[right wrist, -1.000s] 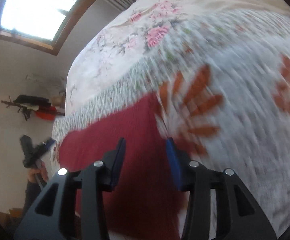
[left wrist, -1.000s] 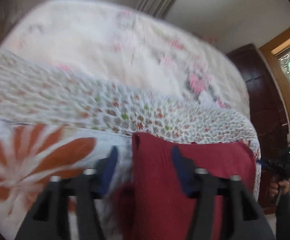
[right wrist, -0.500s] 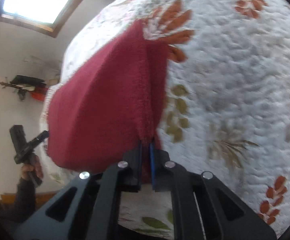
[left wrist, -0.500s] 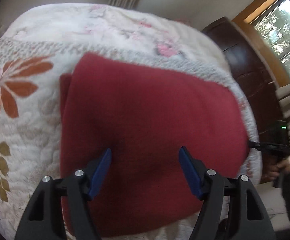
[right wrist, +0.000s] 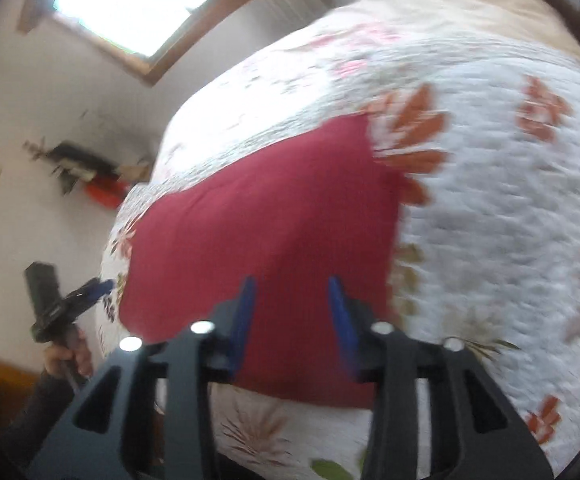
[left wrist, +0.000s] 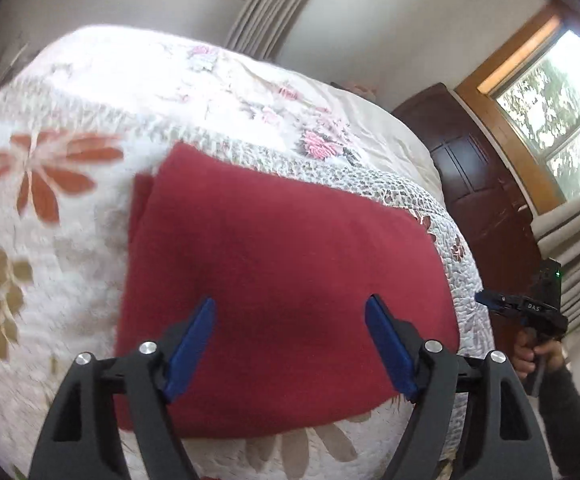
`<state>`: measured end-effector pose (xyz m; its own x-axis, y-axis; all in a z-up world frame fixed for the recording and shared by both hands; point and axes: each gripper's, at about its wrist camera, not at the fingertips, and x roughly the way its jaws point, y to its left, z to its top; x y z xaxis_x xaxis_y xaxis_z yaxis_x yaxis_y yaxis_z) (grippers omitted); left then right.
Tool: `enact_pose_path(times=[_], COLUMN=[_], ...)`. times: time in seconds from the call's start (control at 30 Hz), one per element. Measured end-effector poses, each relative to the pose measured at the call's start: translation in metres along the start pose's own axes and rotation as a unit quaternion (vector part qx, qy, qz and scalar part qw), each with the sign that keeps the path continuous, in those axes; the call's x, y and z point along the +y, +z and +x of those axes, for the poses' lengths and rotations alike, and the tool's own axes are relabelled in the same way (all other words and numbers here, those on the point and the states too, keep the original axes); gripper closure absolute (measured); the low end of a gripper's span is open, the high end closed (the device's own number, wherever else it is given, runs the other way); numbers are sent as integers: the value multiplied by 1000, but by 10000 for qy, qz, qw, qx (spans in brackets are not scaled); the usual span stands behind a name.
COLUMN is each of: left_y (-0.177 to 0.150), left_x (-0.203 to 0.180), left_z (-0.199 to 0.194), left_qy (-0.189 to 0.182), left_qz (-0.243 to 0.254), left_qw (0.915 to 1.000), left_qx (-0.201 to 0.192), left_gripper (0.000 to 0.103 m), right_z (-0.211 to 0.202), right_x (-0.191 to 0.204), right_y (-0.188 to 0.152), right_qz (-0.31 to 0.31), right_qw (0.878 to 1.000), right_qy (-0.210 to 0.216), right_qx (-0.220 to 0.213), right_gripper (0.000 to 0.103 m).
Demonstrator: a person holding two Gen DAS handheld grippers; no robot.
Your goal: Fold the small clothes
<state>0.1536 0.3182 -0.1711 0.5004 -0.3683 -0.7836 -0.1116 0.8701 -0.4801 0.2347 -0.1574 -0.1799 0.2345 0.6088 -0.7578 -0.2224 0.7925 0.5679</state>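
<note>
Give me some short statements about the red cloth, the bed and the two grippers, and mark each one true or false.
1. The red cloth lies on the quilt. True.
2. The left gripper is shut on the cloth. False: its jaws stand wide open above the cloth, holding nothing.
3. The right gripper has open jaws. True.
4. The cloth is blue. False: it is red; only the jaw pads are blue.
5. The quilt has orange flowers. True.
6. No window is in view. False: a window shows in both views.
</note>
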Motion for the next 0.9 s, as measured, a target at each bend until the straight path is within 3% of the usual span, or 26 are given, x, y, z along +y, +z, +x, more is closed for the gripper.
enact_pose_path(times=[0.1,0.2,0.3,0.37,0.4,0.5,0.6,0.67,0.77,0.9], left_y=[-12,-20,-16,-13,-12,-12,-15,-16,-11,6], left_x=[24,35,40,43,45,55,67,76,103,135], left_z=[16,18,0,-18,-27,-29,-18,-19,-16,-23], left_qy=[262,264,135,6,-25,-14,210,65,-57,-1084], left_qz=[-439,-607,-954,-1067,-1055,-956,-816,-823,-973,-1450], left_qw=[9985,9977,9953,9942,9942,9954,9958,9956,9921,9777], left_qx=[205,161,37,-158,-203,-6,357,444,786,1067], left_gripper=[26,26,24,15,11,8,8,8,8,7], right_z=[41,75,64,48,35,24,39,54,83,74], right_x=[22,16,20,21,22,23,43,63,81,106], right_y=[-11,-24,-24,-20,-19,-26,-43,-57,-73,-77], right_qz=[-407,-507,-503,-390,-387,-372,-564,-759,-1030,-865], right_qw=[9988,9970,9977,9990,9992,9988,9976,9959,9854,9789], right_qy=[97,-170,-50,111,-6,-211,-350,-477,-1322,-1846], right_qx=[248,554,443,170,-48,-237,-177,-88,310,126], right_gripper=[59,61,59,59,58,57,57,52,45,45])
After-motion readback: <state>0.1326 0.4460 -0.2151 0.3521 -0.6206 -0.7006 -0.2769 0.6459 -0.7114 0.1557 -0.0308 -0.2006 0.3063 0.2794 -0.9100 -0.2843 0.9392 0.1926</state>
